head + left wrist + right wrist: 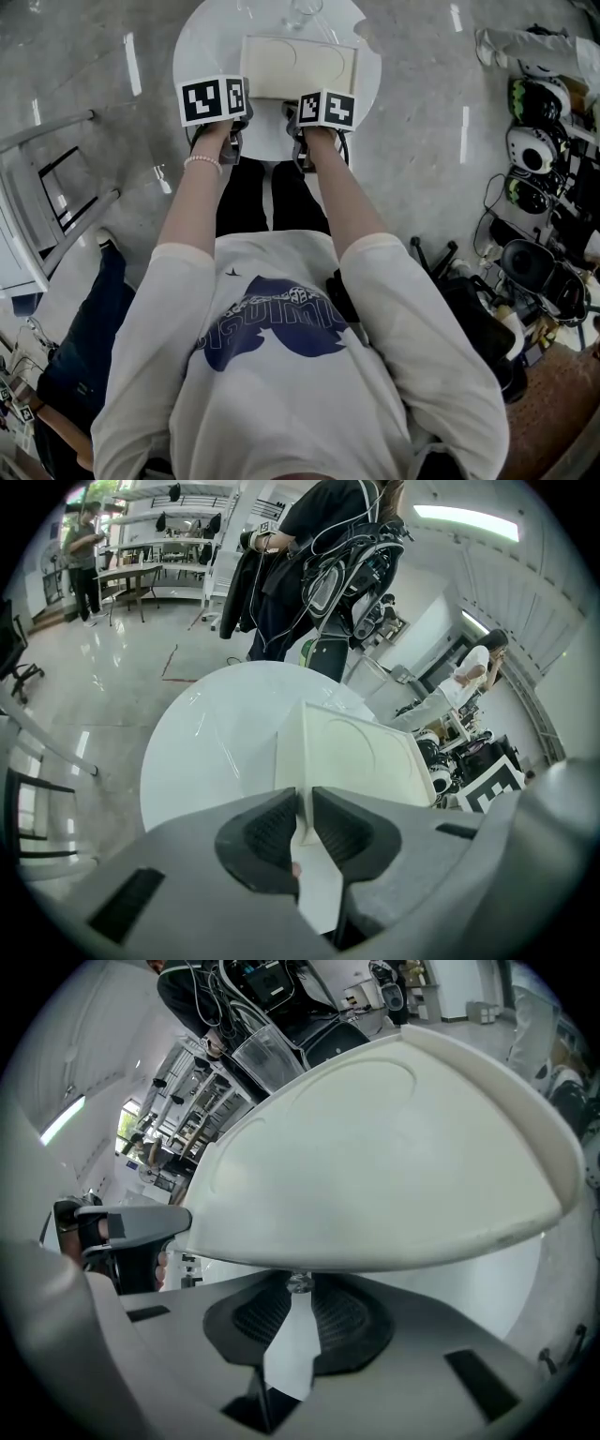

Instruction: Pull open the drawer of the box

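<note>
Cream box [298, 66] w/ poss. glass knob [299, 1283]

Contents, by count. One round white table [202, 47] bears one cream rectangular box [300, 66], and the box front carries one small clear knob [299, 1282]. One clear plastic cup [267, 1054] stands beyond the box. There are two grey two-jaw grippers, the left gripper [305, 803] and the right gripper [298, 1294]. There are two black-and-white marker cubes, the left cube [214, 99] and the right cube [326, 109]. One white bead bracelet [202, 162] circles the left wrist. Three white-and-black helmets [532, 145] sit at the right edge.
</note>
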Motion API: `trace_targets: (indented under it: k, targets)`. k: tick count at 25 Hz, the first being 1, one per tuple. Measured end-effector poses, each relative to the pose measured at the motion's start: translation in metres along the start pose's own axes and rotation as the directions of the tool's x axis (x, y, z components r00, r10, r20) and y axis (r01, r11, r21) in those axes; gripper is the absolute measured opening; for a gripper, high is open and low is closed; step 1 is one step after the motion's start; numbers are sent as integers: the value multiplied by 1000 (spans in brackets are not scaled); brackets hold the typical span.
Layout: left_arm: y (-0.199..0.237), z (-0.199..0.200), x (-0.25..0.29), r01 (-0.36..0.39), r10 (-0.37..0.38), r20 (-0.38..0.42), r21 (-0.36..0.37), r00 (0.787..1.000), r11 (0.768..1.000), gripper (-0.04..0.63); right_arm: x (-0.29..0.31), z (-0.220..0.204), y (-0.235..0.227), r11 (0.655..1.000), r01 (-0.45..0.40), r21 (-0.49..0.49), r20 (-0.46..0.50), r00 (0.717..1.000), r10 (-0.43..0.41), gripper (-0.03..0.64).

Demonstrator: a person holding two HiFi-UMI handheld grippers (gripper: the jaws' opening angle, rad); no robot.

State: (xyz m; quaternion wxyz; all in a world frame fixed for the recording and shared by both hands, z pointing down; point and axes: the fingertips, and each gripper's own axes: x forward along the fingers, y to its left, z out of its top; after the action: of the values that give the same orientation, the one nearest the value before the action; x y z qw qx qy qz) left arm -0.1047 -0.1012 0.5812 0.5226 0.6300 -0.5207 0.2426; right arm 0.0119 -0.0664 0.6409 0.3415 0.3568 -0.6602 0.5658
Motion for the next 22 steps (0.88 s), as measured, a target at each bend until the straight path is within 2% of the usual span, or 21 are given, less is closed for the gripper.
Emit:
trace_targets:
  k: [22]
  targets:
    - [-5, -1, 0, 19, -19, -6, 12, 1000, 1000, 61, -10, -35, -1, 1000, -9, 29, 39, 999, 8, 61]
